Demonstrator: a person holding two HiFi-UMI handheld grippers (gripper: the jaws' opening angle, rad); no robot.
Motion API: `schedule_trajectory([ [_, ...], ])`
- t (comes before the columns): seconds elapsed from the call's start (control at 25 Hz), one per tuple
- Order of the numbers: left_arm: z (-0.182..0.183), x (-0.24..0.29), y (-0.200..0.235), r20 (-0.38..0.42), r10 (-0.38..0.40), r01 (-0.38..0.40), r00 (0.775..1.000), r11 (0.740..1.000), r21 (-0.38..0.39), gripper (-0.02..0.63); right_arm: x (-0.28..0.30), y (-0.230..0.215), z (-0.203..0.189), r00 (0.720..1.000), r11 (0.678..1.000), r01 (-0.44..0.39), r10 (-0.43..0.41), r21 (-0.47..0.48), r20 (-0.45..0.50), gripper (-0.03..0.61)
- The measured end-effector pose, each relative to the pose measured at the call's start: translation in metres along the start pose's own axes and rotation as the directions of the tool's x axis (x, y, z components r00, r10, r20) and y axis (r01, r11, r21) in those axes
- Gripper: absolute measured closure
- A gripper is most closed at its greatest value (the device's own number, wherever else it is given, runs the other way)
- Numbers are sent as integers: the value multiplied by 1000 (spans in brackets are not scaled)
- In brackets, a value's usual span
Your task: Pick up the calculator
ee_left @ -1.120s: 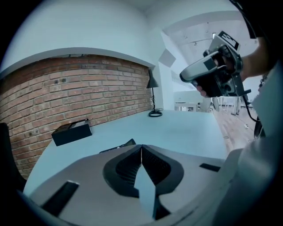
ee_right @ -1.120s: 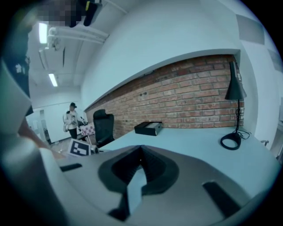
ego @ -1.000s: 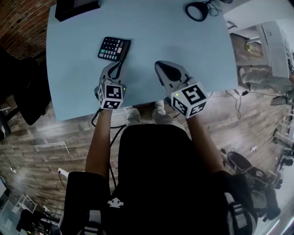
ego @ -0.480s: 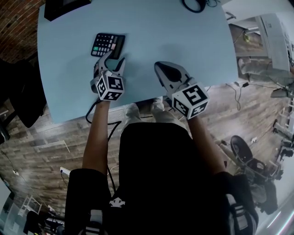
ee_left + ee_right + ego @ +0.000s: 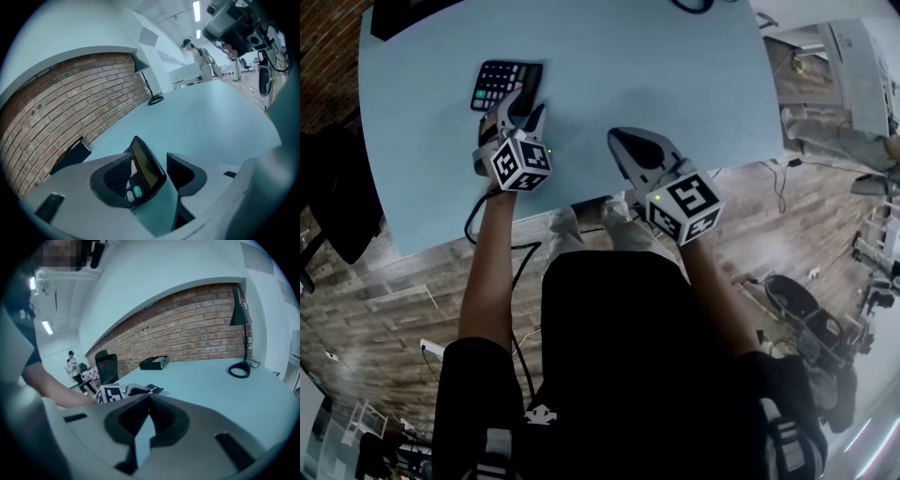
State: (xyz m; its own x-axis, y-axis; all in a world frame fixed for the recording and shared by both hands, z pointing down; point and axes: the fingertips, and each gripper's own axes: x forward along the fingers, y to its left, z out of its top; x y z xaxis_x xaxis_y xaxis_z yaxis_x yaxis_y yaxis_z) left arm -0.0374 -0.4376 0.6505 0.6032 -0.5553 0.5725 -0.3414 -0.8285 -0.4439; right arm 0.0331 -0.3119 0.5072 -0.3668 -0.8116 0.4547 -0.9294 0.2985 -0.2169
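Observation:
The black calculator [image 5: 501, 82] lies flat on the light blue table [image 5: 675, 75], far left of centre. My left gripper [image 5: 522, 105] is open at the calculator's near right end. In the left gripper view the calculator's display end [image 5: 146, 165] lies between the spread jaws of the left gripper [image 5: 157, 166]. It sits close to the left jaw, and a gap shows on the right side. My right gripper [image 5: 630, 142] hovers shut and empty over the table's near edge; in the right gripper view [image 5: 149, 398] its jaws meet. The calculator [image 5: 153, 389] shows there past the left gripper's marker cube [image 5: 111, 393].
A black box [image 5: 153, 363] sits at the table's far left corner. A black lamp base [image 5: 240, 370] with its cord stands at the far right. An office chair [image 5: 107, 366] stands beyond the table's left side. People stand far off [image 5: 202, 61].
My left gripper has opened from shut and moved forward and down, bringing its jaws around the calculator's near end. The right gripper has sunk slightly and stays shut.

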Motion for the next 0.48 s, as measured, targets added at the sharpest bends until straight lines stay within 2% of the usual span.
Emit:
schedule_trajectory([
  [0.28,-1,16,-8,-22,-20,22,1000,997,76,379,-3,2,-4,1000,1000,-4,4,12,-6,574],
  [0.48,0,18,-6,-12,-23,24,1000,996,88,379,-5,3,-11,1000,1000,-8,8,21,-17,574],
])
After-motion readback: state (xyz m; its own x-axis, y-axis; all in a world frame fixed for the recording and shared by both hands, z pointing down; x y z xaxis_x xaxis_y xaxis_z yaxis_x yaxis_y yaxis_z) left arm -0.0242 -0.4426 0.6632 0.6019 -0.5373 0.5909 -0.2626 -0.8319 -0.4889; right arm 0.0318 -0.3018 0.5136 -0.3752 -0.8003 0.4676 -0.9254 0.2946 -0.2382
